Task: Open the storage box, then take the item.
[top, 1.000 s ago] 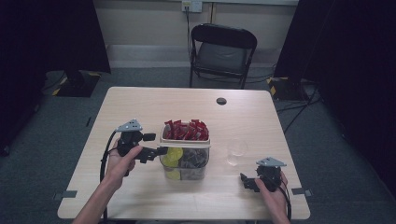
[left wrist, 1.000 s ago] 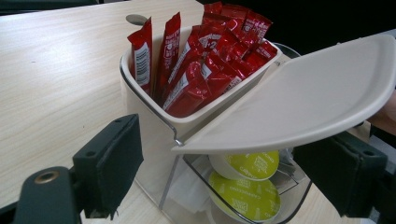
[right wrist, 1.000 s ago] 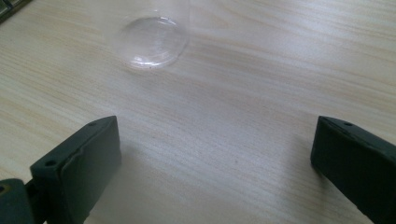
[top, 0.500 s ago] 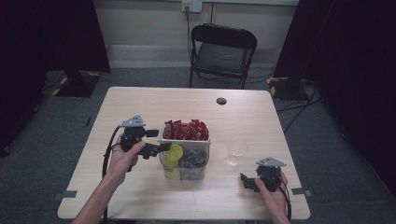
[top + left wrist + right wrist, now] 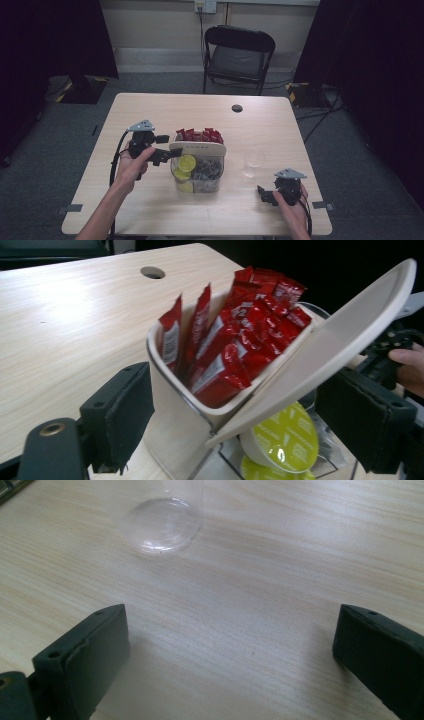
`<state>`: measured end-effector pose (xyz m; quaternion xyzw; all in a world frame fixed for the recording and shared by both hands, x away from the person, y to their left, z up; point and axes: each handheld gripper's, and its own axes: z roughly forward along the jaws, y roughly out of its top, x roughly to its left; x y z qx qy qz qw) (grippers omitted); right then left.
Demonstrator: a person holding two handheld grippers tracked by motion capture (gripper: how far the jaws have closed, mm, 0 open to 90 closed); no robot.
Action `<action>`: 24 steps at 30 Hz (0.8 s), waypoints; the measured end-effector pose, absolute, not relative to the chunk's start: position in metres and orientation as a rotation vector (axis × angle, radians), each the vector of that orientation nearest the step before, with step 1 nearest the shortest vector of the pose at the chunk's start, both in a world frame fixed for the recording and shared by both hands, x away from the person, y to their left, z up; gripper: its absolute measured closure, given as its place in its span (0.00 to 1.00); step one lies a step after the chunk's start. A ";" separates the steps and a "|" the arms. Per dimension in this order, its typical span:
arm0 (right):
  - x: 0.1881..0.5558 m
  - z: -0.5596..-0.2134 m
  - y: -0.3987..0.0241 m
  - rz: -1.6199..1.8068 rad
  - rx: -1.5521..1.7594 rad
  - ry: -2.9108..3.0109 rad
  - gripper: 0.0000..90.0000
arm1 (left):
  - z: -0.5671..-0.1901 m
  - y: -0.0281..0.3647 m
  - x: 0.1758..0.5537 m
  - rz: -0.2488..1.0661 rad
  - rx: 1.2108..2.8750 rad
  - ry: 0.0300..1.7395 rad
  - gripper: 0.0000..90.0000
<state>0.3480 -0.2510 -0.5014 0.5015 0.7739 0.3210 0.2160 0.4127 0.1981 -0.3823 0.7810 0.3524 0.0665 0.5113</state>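
A cream caddy (image 5: 197,150) stands mid-table, with red sachets (image 5: 200,135) upright in its back compartment. Its cream lid (image 5: 340,340) is tilted up on its hinge, and yellow-green pods (image 5: 186,163) lie in the wire basket beneath. My left gripper (image 5: 167,146) is open at the caddy's left end. In the left gripper view its jaws straddle the sachet compartment (image 5: 170,390) and the raised lid without closing on them. My right gripper (image 5: 264,196) rests open near the front right of the table (image 5: 150,112), with nothing between its jaws (image 5: 230,630).
A clear empty glass (image 5: 254,162) stands right of the caddy, just ahead of my right gripper; its base (image 5: 162,525) lies above the jaws in the right gripper view. A round cable hole (image 5: 237,108) is at the table's back. A black folding chair (image 5: 239,55) stands beyond.
My left gripper has edged right, closer around the caddy's left end. The right gripper has stayed still.
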 end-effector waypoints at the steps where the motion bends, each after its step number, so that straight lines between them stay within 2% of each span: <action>1: 0.348 -0.501 -0.251 0.889 1.389 2.145 0.01 | -0.383 0.198 0.413 0.170 1.881 0.857 0.17; 24: 0.347 -0.501 -0.252 0.903 1.388 2.150 0.03 | -0.390 0.202 0.426 0.137 1.856 0.919 0.17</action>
